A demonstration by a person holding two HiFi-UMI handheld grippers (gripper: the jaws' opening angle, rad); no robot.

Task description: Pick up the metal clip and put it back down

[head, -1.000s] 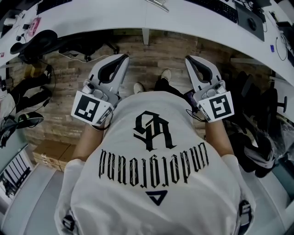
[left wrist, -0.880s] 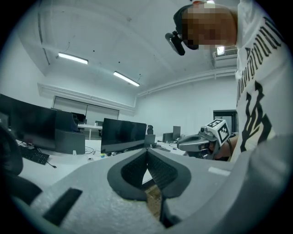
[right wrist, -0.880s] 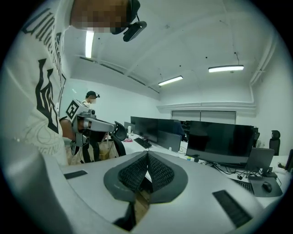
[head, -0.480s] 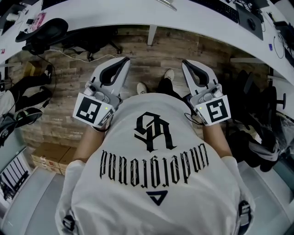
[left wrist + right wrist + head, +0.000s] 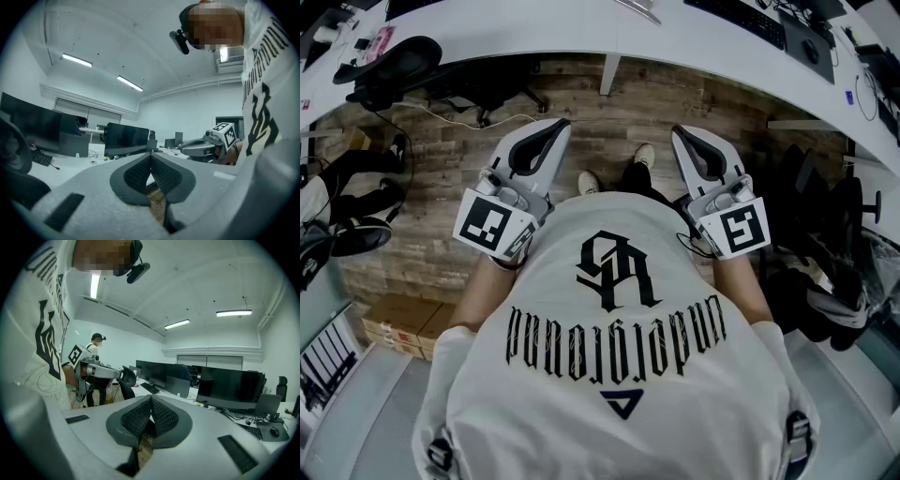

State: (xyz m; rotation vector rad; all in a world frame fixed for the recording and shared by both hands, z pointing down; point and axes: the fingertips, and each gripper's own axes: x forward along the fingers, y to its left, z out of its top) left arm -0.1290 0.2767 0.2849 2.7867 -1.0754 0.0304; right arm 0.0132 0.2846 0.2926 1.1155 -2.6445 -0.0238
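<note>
My left gripper (image 5: 555, 124) and right gripper (image 5: 680, 131) hang in front of the person's chest, over the wood floor and short of the white desk (image 5: 544, 33). Both point toward the desk. Each one's jaws meet at the tips, with nothing between them, as the left gripper view (image 5: 150, 154) and the right gripper view (image 5: 151, 398) show. A thin metal piece (image 5: 637, 9), possibly the clip, lies on the desk at the top edge of the head view, far from both grippers.
A keyboard (image 5: 741, 19) and a mouse (image 5: 814, 47) lie on the desk's right part. A black chair (image 5: 394, 66) stands at the left, with cardboard boxes (image 5: 398, 319) on the floor below it. Dark bags (image 5: 825, 300) sit at the right. Another person (image 5: 97, 341) stands by the monitors.
Both grippers have drifted slightly up and to the right in the head view, staying shut and empty. The desk edge sits a little lower in the picture.
</note>
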